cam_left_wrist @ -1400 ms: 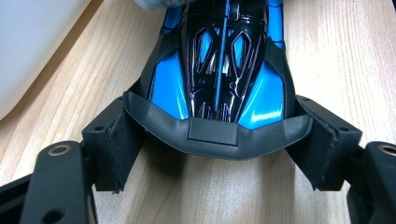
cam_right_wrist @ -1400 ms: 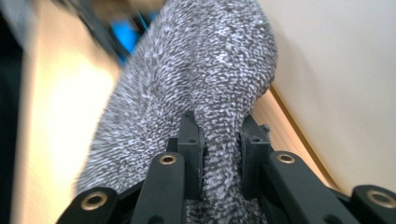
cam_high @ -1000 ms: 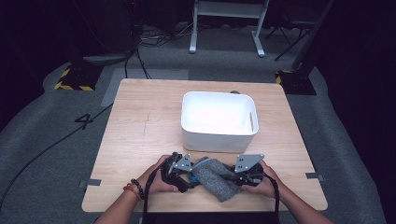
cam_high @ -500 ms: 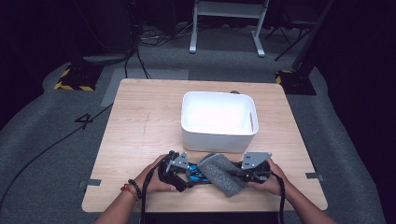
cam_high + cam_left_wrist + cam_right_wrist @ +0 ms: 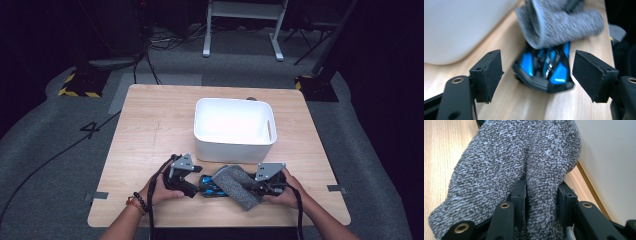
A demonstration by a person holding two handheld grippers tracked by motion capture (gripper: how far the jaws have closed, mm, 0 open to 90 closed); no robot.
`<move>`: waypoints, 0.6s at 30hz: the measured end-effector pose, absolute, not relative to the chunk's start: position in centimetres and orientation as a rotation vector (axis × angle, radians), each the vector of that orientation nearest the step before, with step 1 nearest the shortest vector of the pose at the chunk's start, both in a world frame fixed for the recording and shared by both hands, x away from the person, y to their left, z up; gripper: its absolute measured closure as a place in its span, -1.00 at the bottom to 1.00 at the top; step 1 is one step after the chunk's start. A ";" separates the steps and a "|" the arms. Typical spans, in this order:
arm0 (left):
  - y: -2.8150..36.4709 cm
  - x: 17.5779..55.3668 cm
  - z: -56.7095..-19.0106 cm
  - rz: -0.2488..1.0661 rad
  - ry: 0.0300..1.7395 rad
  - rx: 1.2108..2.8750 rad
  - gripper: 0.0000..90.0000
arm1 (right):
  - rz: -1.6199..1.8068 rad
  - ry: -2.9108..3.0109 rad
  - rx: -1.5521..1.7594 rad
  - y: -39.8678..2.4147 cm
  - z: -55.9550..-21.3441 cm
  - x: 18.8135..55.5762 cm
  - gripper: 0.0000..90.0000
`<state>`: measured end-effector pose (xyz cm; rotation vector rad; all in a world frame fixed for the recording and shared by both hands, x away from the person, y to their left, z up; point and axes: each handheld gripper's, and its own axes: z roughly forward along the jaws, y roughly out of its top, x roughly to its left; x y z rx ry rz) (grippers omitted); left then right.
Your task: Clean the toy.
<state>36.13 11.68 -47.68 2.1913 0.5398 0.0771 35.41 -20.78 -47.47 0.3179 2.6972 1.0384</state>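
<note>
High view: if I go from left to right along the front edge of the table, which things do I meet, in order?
Left gripper → blue and black object → grey knitted cloth → right gripper.

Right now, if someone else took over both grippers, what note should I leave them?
Left gripper: open, jaws on either side of the blue and black object lying on the table, not pressing on it; they have just been closing a bit.
Right gripper: a fold of the grey knitted cloth sits between its jaws, which have just been opening.
The cloth drapes over the object's far end, just in front of the white bin.
Done: cloth laid partly over the object.
Left: probably finish wrapping; the bin holds nothing yet.
</note>
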 end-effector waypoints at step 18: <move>10.3 36.4 -48.6 -0.004 0.512 2.224 0.13 | 1.139 2.662 0.329 -20.6 -46.1 34.9 -0.03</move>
